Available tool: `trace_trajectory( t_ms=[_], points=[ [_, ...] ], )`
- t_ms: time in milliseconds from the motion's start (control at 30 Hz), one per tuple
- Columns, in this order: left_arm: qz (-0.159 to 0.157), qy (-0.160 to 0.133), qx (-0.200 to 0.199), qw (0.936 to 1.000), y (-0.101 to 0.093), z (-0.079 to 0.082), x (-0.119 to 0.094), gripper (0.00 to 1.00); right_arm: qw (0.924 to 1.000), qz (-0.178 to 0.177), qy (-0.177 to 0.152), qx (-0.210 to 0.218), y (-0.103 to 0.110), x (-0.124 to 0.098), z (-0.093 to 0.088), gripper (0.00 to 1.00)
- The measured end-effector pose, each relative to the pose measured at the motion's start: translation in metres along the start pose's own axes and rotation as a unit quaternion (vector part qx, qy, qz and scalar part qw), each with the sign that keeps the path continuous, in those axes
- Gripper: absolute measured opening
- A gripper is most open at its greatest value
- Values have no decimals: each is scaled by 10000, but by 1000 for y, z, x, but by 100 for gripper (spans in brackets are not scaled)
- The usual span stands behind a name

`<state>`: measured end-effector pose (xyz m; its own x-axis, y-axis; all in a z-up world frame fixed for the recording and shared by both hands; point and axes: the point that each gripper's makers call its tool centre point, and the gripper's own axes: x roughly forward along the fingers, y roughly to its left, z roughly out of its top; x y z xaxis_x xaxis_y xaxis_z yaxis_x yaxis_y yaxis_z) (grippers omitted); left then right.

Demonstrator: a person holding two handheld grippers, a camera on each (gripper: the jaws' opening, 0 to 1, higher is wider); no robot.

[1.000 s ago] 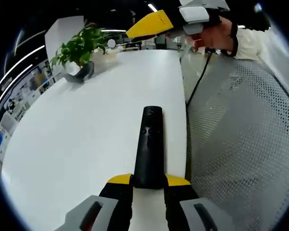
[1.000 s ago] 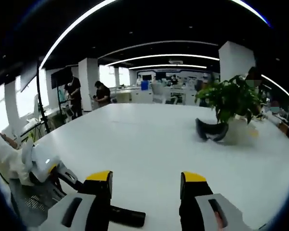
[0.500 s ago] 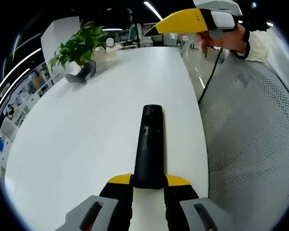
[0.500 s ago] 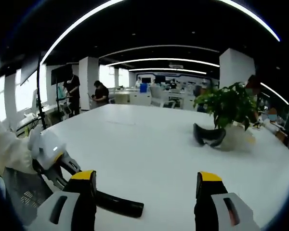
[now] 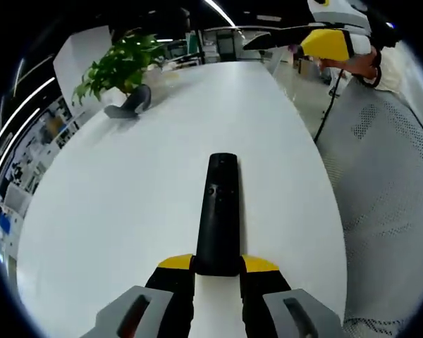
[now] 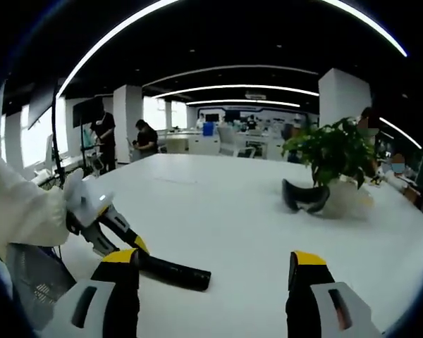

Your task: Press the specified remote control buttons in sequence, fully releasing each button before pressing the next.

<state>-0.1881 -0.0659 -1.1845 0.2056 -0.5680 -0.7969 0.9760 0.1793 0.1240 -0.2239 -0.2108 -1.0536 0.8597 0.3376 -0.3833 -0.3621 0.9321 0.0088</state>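
While the left hand-held gripper (image 5: 218,266) still clamps the remote (image 5: 218,215), the right (image 6: 215,271) gapes wider.

My left gripper (image 5: 217,276): grey housings, black fingers (image 5: 175,289) with yellow tips. My right gripper (image 6: 210,285): same. Sleeve (image 6: 17,211): white.

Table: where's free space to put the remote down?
Most of the white table is bare: the wide stretch between the remote control in the left gripper and the potted plant. Crowded only at the plant, beside a dark curved object.
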Motion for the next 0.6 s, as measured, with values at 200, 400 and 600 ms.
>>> trace_trajectory(
  t_ms=[200, 400, 600],
  points=[
    [94, -4, -17, 10000, 32, 3, 0, 23, 9999, 112, 41, -42, 5, 1, -2, 86],
    [97, 128, 190, 9997, 57, 6, 1, 23, 9996, 209, -190, -14, 9, -1, 6, 88],
    [93, 178, 351, 9992, 78, 11, 4, 23, 9998, 149, -64, -99, 7, 2, 2, 89]
  ],
)
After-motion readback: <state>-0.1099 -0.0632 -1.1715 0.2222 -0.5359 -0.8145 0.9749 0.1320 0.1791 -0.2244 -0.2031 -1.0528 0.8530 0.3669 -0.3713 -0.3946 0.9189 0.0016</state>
